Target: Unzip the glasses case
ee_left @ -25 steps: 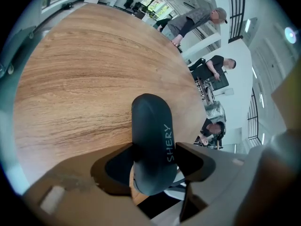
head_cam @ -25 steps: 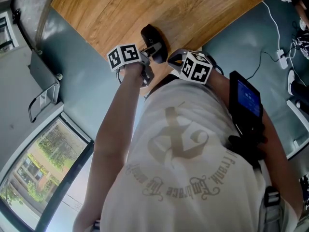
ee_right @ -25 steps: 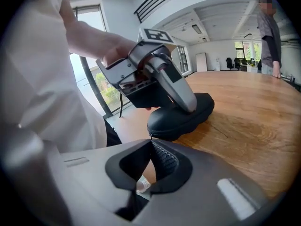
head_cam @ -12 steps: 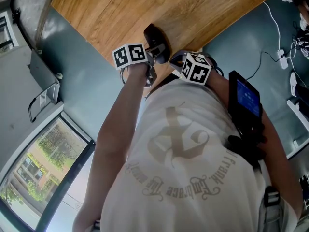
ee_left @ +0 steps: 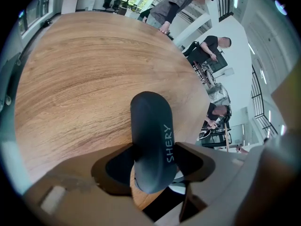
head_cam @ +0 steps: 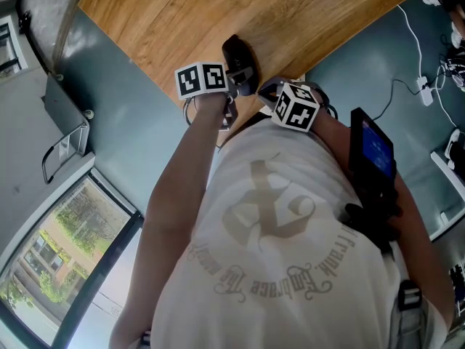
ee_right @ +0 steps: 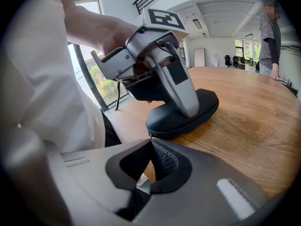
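Observation:
A dark oval glasses case (head_cam: 234, 49) lies at the near edge of the round wooden table (head_cam: 182, 13). My left gripper (head_cam: 240, 71) is shut on it. In the left gripper view the case (ee_left: 149, 126), lettered along its side, sits between the jaws (ee_left: 153, 161) with a pad against each side. From the right gripper view the case (ee_right: 197, 109) rests on the wood under the left gripper (ee_right: 164, 74). My right gripper (ee_right: 150, 142) is just in front of the case's near end. Its tips are closed on the small zipper pull (ee_right: 149, 136).
The table edge runs right below both grippers, with grey floor beyond. Cables (head_cam: 414, 42) lie on the floor at the right. A dark device (head_cam: 372, 151) is strapped to the person's right forearm. A person (ee_right: 270, 32) stands at the far side of the table.
The left gripper has rolled a little with the case, and its marker cube has shifted slightly right in the head view. The right gripper has barely moved.

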`<action>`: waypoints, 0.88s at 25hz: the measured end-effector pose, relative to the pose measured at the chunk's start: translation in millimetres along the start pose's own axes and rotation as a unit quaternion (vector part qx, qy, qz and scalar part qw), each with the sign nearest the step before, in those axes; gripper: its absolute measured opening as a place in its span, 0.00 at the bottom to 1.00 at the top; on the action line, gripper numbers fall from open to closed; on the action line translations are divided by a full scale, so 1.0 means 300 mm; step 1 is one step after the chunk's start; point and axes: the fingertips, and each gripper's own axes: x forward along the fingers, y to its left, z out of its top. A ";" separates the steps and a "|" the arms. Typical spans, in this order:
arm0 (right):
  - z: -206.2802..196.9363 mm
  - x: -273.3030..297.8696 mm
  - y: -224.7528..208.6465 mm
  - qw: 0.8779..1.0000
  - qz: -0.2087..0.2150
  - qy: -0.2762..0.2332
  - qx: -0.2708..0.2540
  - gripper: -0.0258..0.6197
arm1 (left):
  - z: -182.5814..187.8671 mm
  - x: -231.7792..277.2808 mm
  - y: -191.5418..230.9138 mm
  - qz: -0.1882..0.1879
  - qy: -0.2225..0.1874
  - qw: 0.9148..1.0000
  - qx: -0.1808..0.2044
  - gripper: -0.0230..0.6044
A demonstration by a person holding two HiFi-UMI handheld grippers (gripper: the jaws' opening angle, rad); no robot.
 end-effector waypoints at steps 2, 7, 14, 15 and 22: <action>0.002 -0.004 -0.001 1.000 -0.003 0.002 0.002 0.04 | 0.000 -0.001 -0.004 0.001 0.006 1.000 0.007 0.49; -0.001 -0.011 -0.010 1.000 -0.010 0.003 0.000 0.04 | -0.003 0.004 -0.004 0.003 0.017 1.000 0.016 0.49; 0.006 -0.029 -0.037 1.000 -0.023 -0.006 0.015 0.04 | -0.022 0.004 -0.008 0.013 0.055 0.997 0.060 0.49; 0.008 -0.034 -0.046 0.999 -0.023 -0.008 0.020 0.04 | -0.028 0.004 -0.007 0.012 0.060 0.996 0.066 0.49; 0.010 -0.039 -0.049 1.000 -0.005 -0.002 0.004 0.04 | -0.038 0.004 -0.007 0.004 0.074 0.994 0.074 0.49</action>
